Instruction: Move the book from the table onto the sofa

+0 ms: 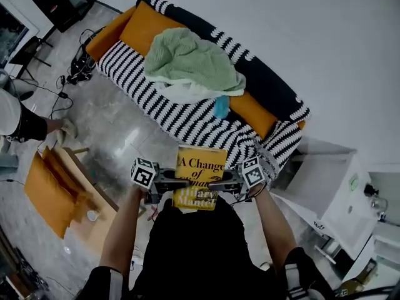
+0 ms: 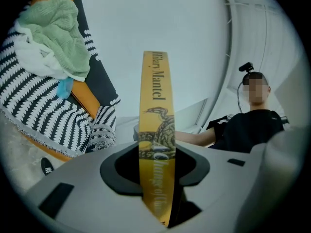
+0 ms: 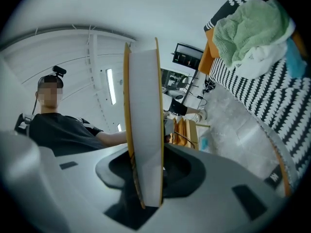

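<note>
Nearest: both forearms are out ahead of the torso, with the book [image 1: 200, 166] slung between the grippers.

Left gripper [image 1: 182, 184]: jaws pinch the spine edge. The left gripper view shows the yellow spine standing in the gap, pads on either cover.

Right gripper [image 1: 217, 184]: jaws pinch the opposite edge. The right gripper view shows the white page block clamped between them.

The two claws point at each other, from 9 and 3 o'clock of the book. Judgement: gripping opposite edges keeps the covers shut and the book level, front cover up, with no sag on either side.

Book location: in the air over bare floor [image 1: 131, 136], off the table and not yet on the sofa.

A low wooden table [image 1: 94, 195] sits at 8 o'clock of the book, near.

The sofa [image 1: 187, 120], under a striped cover, lies at 12 o'clock, just beyond the book.

Farther on it, a green blanket [image 1: 187, 58] is heaped mid-seat, with an orange cushion [image 1: 150, 30] at 11 o'clock.

Judgement: the striped seat nearest the book is the free landing spot; the heap would tip it.
</note>
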Available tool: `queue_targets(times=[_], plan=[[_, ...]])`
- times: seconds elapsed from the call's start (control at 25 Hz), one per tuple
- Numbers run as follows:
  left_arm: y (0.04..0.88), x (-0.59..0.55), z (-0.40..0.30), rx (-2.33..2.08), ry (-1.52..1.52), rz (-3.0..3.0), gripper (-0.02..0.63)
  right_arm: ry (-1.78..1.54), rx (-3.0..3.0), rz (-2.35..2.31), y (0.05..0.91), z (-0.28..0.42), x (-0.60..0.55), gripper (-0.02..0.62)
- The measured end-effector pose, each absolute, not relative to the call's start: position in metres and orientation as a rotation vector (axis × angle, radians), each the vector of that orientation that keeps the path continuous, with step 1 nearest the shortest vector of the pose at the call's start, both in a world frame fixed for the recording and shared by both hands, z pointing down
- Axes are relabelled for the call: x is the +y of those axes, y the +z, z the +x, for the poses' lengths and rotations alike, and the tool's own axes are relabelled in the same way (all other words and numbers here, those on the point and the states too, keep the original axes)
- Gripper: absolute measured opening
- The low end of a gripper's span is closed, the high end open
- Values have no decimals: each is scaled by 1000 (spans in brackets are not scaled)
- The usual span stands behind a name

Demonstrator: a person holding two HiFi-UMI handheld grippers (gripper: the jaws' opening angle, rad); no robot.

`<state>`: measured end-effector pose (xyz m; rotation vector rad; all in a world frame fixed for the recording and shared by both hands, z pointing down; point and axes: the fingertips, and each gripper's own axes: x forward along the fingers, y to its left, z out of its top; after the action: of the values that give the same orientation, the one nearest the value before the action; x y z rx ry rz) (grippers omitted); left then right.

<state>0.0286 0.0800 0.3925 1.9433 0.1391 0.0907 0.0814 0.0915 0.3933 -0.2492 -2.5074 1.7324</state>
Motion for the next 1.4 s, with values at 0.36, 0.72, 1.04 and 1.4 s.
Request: queue_targets(times=[0.36, 0.72, 1.04, 1.4], plan=[[399, 70, 43, 34, 29, 1905, 149, 1758, -2422, -371, 401, 96, 77, 154], [414, 60, 35, 30, -50, 1841, 149, 1887, -2394, -351, 421, 90, 73, 153], [460, -7, 21, -141, -112, 1874, 156, 2007, -2450, -147, 467, 100, 23, 153], [544, -84, -45, -416, -297, 1828, 155, 2159, -2523, 158, 575, 132, -65, 153]])
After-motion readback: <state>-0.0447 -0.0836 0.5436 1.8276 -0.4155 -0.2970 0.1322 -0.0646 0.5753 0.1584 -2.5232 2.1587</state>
